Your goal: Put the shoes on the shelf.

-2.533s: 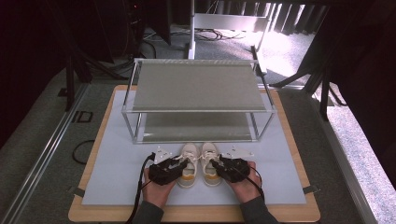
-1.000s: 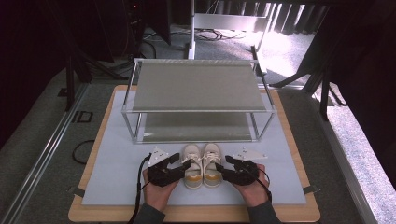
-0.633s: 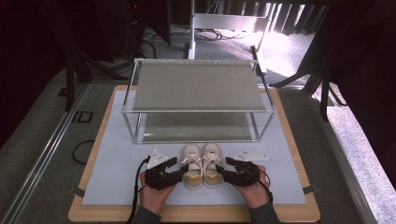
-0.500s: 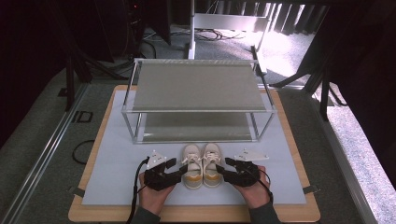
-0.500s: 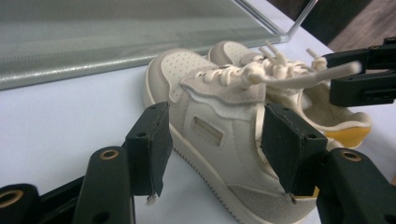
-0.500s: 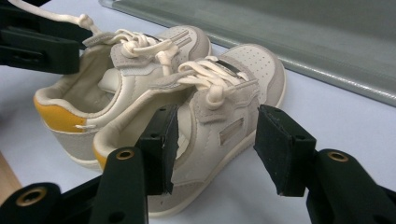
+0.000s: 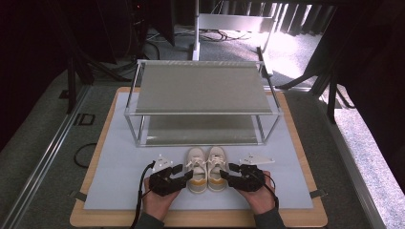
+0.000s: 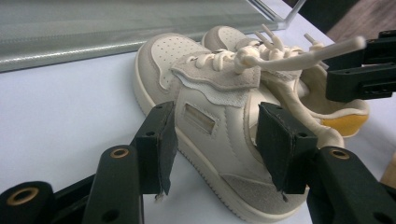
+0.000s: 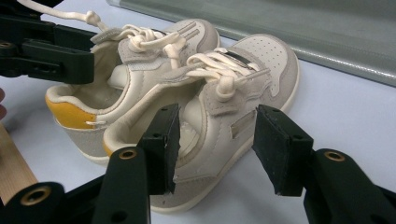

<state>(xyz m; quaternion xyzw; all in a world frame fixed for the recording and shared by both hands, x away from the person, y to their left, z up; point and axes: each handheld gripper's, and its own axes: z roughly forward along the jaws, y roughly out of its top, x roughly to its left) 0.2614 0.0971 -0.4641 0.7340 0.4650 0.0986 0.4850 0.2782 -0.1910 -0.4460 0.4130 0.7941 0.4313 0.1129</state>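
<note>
Two small cream sneakers stand side by side, toes toward the rack, on the pale mat [image 7: 119, 176]. My left gripper [image 7: 187, 175] [image 8: 217, 140] reaches in from the left and straddles the outer side wall of the left shoe [image 7: 196, 169] [image 8: 210, 98]. Its jaws have just been closing and stand a little off the shoe. My right gripper [image 7: 225, 174] [image 9: 217, 144] straddles the outer wall of the right shoe [image 7: 217, 167] [image 9: 224, 107], one pad in the opening, the other outside with mat showing in the gap. Its jaws have also been closing.
A two-shelf metal rack [image 7: 200, 90] stands just beyond the shoes, with its lower shelf near mat level. The mat lies on a wooden board [image 7: 200, 220] whose near edge is under the person's wrists. Loose laces [image 8: 299, 56] stick up between the grippers.
Since the earliest frame both hands have drawn slightly back toward the near edge and apart. Over the last second they have kept still and the jaws have narrowed around the shoes.
</note>
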